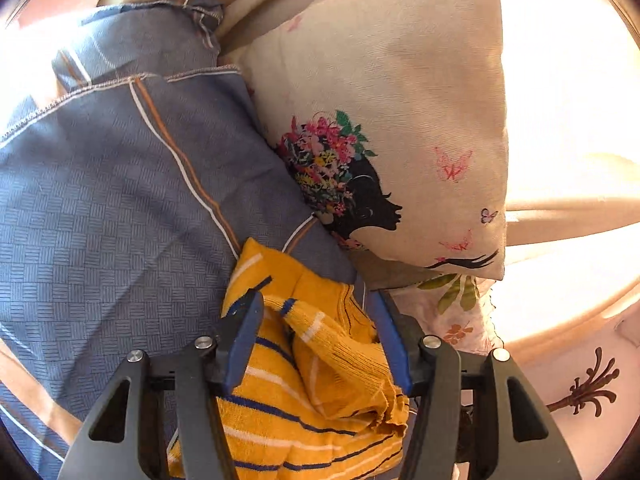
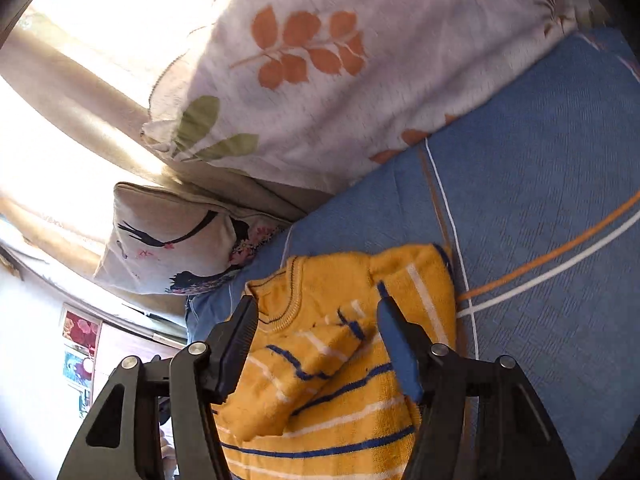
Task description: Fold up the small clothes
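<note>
A: Where's the garment?

B: The yellow striped sweater [image 2: 320, 360] lies on the blue bedcover [image 2: 540, 280], sleeves folded in across the chest, probably so the body can be doubled next.

A: And the grippers?

B: The right gripper [image 2: 318, 312] stands apart, its jaws astride the collar and a sleeve, nothing clamped. The left gripper [image 1: 316, 312] is apart too, over bunched knit; whether a pad touches the cloth is hard to tell.

A: The room?

B: A printed cushion [image 1: 400, 120] with a woman's silhouette and a leaf-patterned pillow [image 2: 320, 60] sit near a sunlit, washed-out window.
</note>
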`<action>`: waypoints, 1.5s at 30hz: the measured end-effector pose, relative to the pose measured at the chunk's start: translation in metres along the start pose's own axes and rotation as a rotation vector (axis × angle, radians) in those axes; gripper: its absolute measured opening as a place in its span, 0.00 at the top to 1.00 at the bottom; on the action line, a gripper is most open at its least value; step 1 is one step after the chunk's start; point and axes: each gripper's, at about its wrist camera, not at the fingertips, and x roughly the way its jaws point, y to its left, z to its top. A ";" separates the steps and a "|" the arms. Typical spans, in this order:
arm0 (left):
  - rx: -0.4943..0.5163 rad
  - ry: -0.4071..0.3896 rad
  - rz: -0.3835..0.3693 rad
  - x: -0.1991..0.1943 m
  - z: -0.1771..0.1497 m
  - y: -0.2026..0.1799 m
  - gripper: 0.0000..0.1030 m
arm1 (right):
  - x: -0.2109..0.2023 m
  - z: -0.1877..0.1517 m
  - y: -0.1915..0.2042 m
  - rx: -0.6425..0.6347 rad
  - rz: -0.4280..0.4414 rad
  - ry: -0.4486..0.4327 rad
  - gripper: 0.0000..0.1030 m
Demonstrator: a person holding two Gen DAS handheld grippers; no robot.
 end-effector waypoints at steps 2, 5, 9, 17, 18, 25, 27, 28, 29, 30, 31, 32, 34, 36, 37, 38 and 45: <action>0.072 0.008 -0.001 -0.010 -0.006 -0.013 0.46 | -0.015 0.000 0.013 -0.047 0.029 -0.010 0.34; 0.261 0.054 0.047 -0.016 -0.032 -0.040 0.45 | -0.026 -0.020 0.050 -0.272 -0.014 0.051 0.36; 0.472 0.213 0.097 0.000 -0.083 -0.058 0.45 | -0.012 -0.069 0.081 -0.520 -0.116 0.222 0.58; 0.537 0.304 0.268 0.083 -0.091 -0.057 0.45 | 0.068 -0.095 0.088 -0.638 -0.220 0.408 0.63; 0.515 0.280 0.280 0.091 -0.082 -0.055 0.45 | 0.080 -0.088 0.090 -0.634 -0.231 0.395 0.63; 0.338 0.165 0.295 0.110 -0.026 -0.035 0.45 | 0.126 -0.002 0.076 -0.439 -0.365 0.179 0.60; 0.294 0.164 0.255 0.102 -0.018 -0.028 0.46 | 0.126 0.016 0.060 -0.353 -0.384 0.147 0.59; 0.292 0.160 0.243 0.096 -0.017 -0.027 0.45 | 0.121 0.021 0.054 -0.315 -0.364 0.141 0.59; 0.297 0.154 0.241 0.090 -0.017 -0.027 0.45 | 0.114 0.025 0.049 -0.285 -0.339 0.130 0.56; 0.308 0.151 0.245 0.082 -0.019 -0.026 0.45 | 0.105 0.027 0.047 -0.273 -0.322 0.113 0.48; 0.320 0.148 0.252 0.076 -0.021 -0.026 0.44 | 0.096 0.028 0.046 -0.273 -0.319 0.095 0.43; 0.331 0.146 0.262 0.069 -0.024 -0.024 0.44 | 0.085 0.028 0.045 -0.282 -0.324 0.078 0.37; 0.351 0.145 0.290 0.055 -0.032 -0.019 0.44 | 0.065 0.025 0.043 -0.297 -0.309 0.071 0.36; 0.371 0.140 0.300 0.041 -0.040 -0.012 0.44 | 0.049 0.017 0.038 -0.308 -0.314 0.090 0.34; 0.384 0.137 0.308 0.034 -0.046 -0.009 0.41 | 0.041 0.011 0.036 -0.313 -0.316 0.101 0.34; 0.396 0.135 0.323 0.030 -0.051 -0.006 0.38 | 0.033 0.004 0.033 -0.320 -0.316 0.114 0.34; 0.413 0.183 0.335 0.021 -0.085 0.017 0.37 | -0.010 -0.042 0.019 -0.360 -0.328 0.098 0.34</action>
